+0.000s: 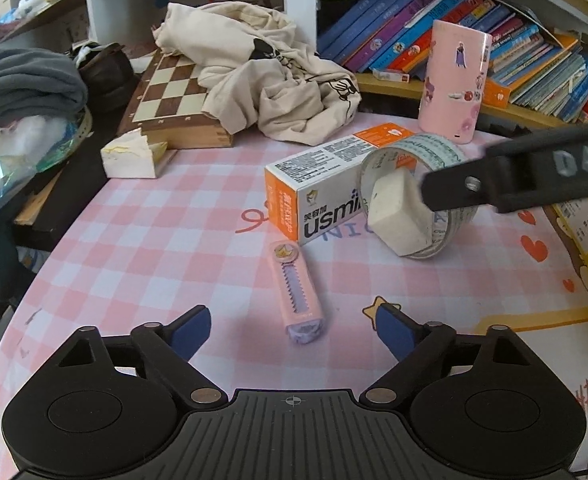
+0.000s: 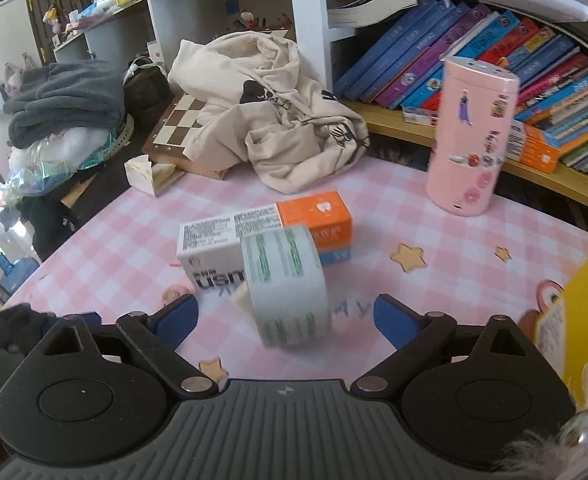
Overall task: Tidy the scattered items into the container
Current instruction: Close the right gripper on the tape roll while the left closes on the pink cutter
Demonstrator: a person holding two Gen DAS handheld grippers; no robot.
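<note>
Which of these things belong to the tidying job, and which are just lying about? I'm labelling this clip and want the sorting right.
For the job:
- tape roll
- toothpaste box
- pink utility knife
- yellow container

Just lying about:
- cream cloth bag
- chessboard
- pink cylinder
- books
- grey blanket

Child's bedroom, bookshelf (image 2: 493,60), chessboard (image 1: 166,92)

Worktop (image 1: 166,240) covered in pink-and-white checked cloth. Behind it, a white shelving unit (image 2: 305,20) and a wooden shelf (image 2: 405,120) packed with leaning books (image 2: 433,56). Daylight enters from the left.
</note>
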